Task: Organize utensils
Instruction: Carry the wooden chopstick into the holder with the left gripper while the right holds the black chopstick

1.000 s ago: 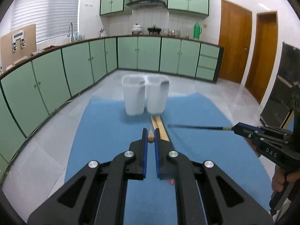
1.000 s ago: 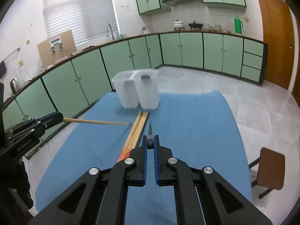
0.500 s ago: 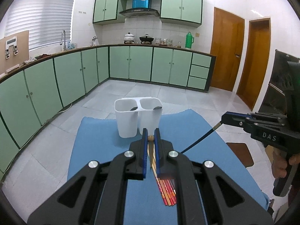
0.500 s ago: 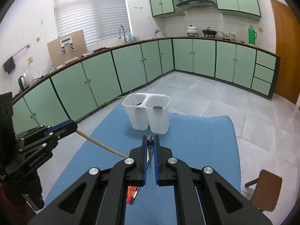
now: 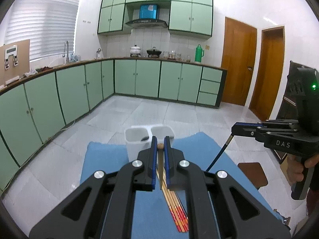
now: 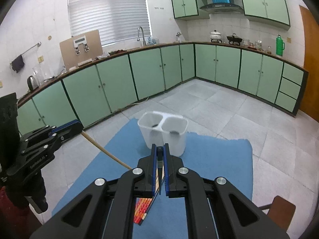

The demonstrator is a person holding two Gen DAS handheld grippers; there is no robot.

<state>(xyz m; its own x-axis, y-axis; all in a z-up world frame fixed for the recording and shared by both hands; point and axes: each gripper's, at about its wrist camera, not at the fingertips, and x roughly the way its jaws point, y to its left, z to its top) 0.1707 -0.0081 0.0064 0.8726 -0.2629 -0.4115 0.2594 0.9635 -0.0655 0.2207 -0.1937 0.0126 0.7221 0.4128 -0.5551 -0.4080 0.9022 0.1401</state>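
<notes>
Gripping one wooden chopstick (image 5: 160,171), the left gripper (image 5: 160,146) is clenching it by the butt end; the right gripper (image 6: 159,152) is pinching a dark chopstick (image 6: 159,174) likewise. Both are hanging above the blue mat (image 6: 215,159). Remaining: a chopstick bundle (image 5: 177,211) lying on the mat, short of the white two-cup holder (image 6: 165,131), already containing dark-tipped items.

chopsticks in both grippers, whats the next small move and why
Probably carry the left gripper forward over the white holder and tip its wooden chopstick down into a cup. Both grippers are shut on one chopstick each, tips hanging above the blue mat.
</notes>
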